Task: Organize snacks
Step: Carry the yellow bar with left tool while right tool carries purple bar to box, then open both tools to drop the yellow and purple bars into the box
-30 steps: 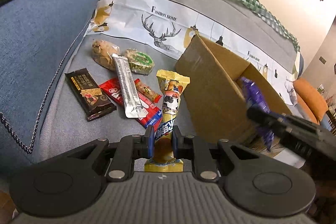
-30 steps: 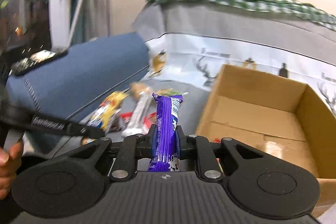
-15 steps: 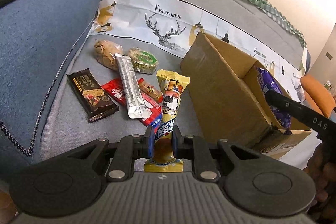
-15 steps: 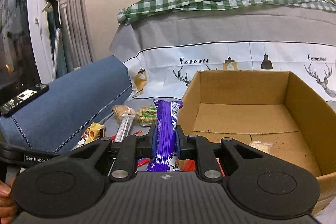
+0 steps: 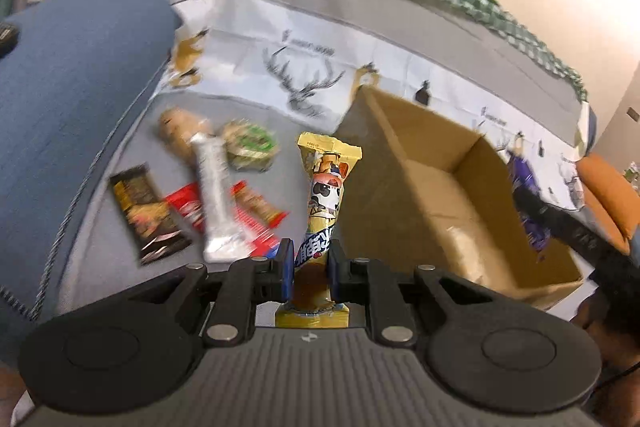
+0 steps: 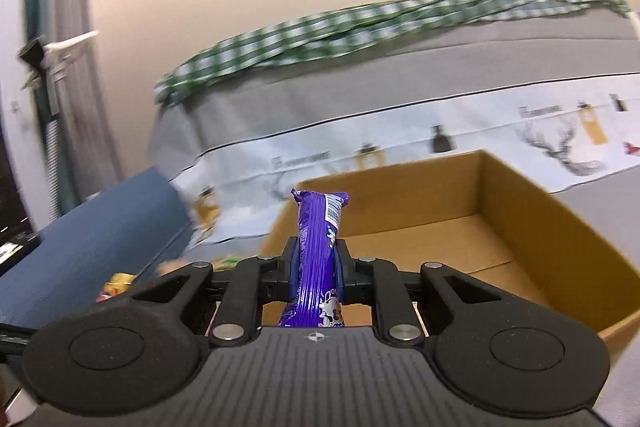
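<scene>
The left gripper (image 5: 308, 263) is clamped on a yellow snack packet (image 5: 326, 187), which sticks forward from between its fingers. The open cardboard box (image 5: 460, 187) sits just right of it; loose snacks (image 5: 212, 195) lie ahead to its left. The right gripper (image 6: 316, 263) pinches a purple snack bar (image 6: 318, 239), upright between its fingers, with the box ahead and below.

Left gripper (image 5: 311, 261) clamped on snack — right gripper (image 6: 316, 261) likewise.
</scene>
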`<act>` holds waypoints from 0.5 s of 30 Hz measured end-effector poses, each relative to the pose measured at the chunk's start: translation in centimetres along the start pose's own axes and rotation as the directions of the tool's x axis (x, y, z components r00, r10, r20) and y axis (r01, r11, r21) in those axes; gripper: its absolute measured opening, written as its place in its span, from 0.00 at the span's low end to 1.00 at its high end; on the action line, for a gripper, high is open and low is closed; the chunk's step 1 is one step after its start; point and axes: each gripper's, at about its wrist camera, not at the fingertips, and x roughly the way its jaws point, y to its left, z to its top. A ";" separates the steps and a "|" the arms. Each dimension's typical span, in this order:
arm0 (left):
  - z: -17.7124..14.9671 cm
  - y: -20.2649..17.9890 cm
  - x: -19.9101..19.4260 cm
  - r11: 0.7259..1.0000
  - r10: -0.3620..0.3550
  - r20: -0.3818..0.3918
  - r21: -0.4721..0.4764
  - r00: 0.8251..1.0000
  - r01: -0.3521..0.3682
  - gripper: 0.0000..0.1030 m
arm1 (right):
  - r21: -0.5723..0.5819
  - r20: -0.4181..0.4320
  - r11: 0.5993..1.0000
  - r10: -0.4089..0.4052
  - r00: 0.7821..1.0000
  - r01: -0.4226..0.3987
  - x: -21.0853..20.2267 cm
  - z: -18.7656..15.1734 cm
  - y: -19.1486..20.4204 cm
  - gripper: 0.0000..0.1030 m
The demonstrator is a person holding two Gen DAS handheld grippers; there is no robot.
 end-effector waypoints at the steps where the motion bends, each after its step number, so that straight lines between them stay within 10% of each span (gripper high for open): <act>1: 0.4 -0.7 0.1 1.000 -0.008 0.006 0.008 1.000 0.008 0.18 | 0.007 0.009 0.999 -0.031 0.999 0.031 0.0 0.0 -0.3 0.17; 15: 6.0 -12.0 4.4 0.979 -0.152 0.040 0.144 0.988 0.145 0.18 | 0.095 0.065 0.959 -0.273 0.960 0.266 0.7 -0.4 -3.8 0.17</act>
